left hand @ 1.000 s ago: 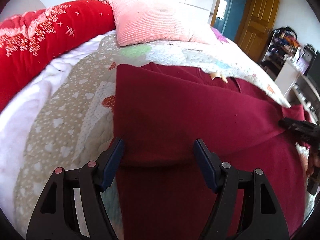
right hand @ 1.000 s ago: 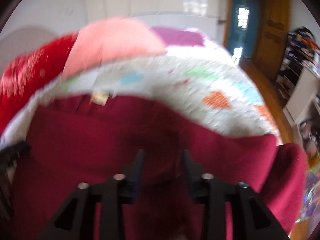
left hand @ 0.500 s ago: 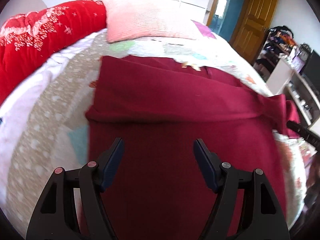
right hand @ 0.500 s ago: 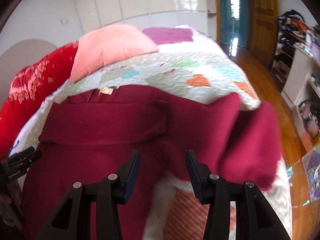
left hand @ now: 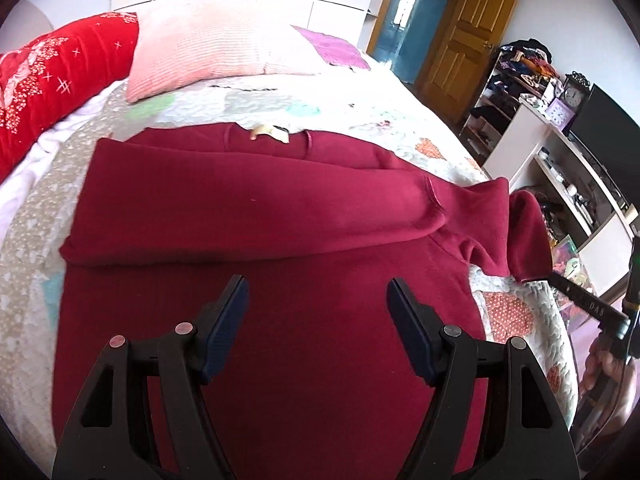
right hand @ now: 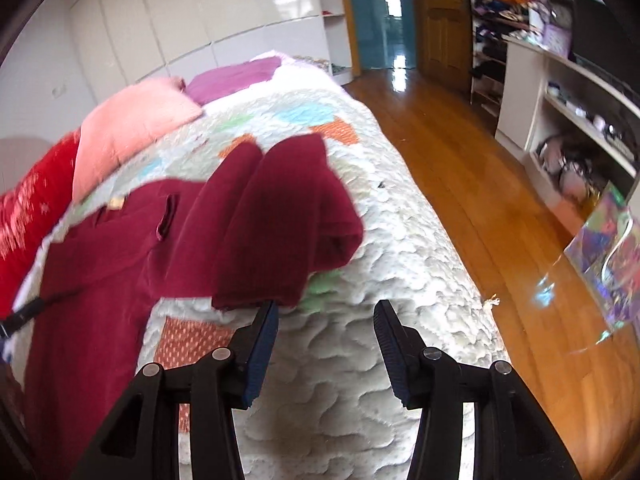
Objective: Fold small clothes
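A: Where is the red sweater point(left hand: 280, 216)?

B: It lies flat on the quilt point(left hand: 400, 120) on the bed. One sleeve is folded across the chest. The other sleeve point(right hand: 280, 216) is bunched up near the side edge of the bed, and its cuff end sits on the quilt.

A: What is the left gripper point(left hand: 316, 304) doing?

B: It hangs above the lower part of the sweater. Its two blue pads point(left hand: 226, 320) stand wide apart. Nothing is between them and they hold nothing.

A: And the right gripper point(right hand: 324, 316)?

B: It is over the quilt, just in front of the bunched sleeve. Its jaws have just been opening, and there is a clear gap between them now. The tip of the left pad point(right hand: 264, 336) is right by the sleeve's edge, but I cannot tell if it touches. No cloth is caught between the pads.

A: What else is on the bed?

B: A pink pillow point(left hand: 208, 52) at the far end, a red blanket point(left hand: 52, 80) with white stars beside it, and a purple cloth point(left hand: 332, 48) behind the pillow.

A: And past the bed?

B: A wooden floor point(right hand: 480, 184), a wooden door point(left hand: 468, 28), and white shelves point(right hand: 560, 92) full of small things
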`<act>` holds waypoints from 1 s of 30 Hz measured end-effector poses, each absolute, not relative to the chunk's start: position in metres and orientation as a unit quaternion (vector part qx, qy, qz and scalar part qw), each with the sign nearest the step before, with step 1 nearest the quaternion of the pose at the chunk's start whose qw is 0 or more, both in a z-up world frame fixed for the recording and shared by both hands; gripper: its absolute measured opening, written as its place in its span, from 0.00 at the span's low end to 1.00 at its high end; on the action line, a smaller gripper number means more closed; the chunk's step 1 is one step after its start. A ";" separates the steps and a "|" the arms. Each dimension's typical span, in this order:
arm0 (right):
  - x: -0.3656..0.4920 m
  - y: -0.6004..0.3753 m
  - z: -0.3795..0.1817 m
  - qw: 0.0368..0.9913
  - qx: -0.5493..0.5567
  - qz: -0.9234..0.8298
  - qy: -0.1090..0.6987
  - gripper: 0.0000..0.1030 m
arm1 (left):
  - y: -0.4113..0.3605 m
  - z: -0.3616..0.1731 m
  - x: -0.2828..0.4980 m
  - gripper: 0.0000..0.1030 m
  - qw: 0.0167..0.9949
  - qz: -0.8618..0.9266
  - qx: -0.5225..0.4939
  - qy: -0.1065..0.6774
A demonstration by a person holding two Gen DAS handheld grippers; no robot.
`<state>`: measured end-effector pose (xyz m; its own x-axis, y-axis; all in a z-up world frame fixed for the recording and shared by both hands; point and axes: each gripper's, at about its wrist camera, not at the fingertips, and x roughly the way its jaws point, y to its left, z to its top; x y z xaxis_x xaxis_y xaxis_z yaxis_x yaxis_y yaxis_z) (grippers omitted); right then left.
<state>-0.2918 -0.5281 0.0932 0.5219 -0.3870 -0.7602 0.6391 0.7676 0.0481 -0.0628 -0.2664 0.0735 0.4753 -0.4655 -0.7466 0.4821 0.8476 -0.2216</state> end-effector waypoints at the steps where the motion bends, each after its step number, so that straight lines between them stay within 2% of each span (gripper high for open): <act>1: -0.293 -0.532 0.094 0.858 0.169 -0.301 0.379 0.47 | -0.269 0.071 -0.064 0.70 0.857 -0.276 0.010 0.435; 4: -0.291 -0.545 0.095 0.857 0.194 -0.307 0.365 0.52 | -0.271 0.065 -0.065 0.70 0.854 -0.274 0.016 0.442; 8: -0.294 -0.550 0.097 0.863 0.247 -0.280 0.340 0.52 | -0.269 0.059 -0.062 0.70 0.854 -0.265 0.019 0.448; 12: -0.282 -0.547 0.090 0.869 0.237 -0.276 0.335 0.51 | -0.266 0.060 -0.060 0.70 0.854 -0.262 0.008 0.450; 14: -0.269 -0.550 0.081 0.873 0.241 -0.253 0.341 0.29 | -0.262 0.063 -0.062 0.70 0.854 -0.267 0.009 0.446; 15: -0.267 -0.549 0.081 0.872 0.240 -0.249 0.346 0.09 | -0.260 0.064 -0.063 0.70 0.855 -0.269 0.011 0.443; 16: -0.267 -0.547 0.084 0.875 0.236 -0.247 0.344 0.06 | -0.256 0.066 -0.062 0.70 0.857 -0.268 0.013 0.439; 20: -0.260 -0.521 0.140 0.915 0.197 -0.212 0.283 0.06 | -0.232 0.079 -0.052 0.70 0.868 -0.256 -0.018 0.426; 25: -0.208 -0.470 0.205 0.951 0.141 -0.114 0.252 0.05 | -0.197 0.098 -0.039 0.70 0.881 -0.241 -0.060 0.402; 30: -0.121 -0.407 0.213 0.954 0.116 -0.006 0.275 0.04 | -0.171 0.101 -0.027 0.70 0.888 -0.225 -0.075 0.393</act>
<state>-0.1214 -0.4067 0.2131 0.8486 0.0531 -0.5264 0.0748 0.9729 0.2187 -0.0272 -0.1711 0.1009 0.5901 -0.4584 -0.6646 0.3398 0.8878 -0.3105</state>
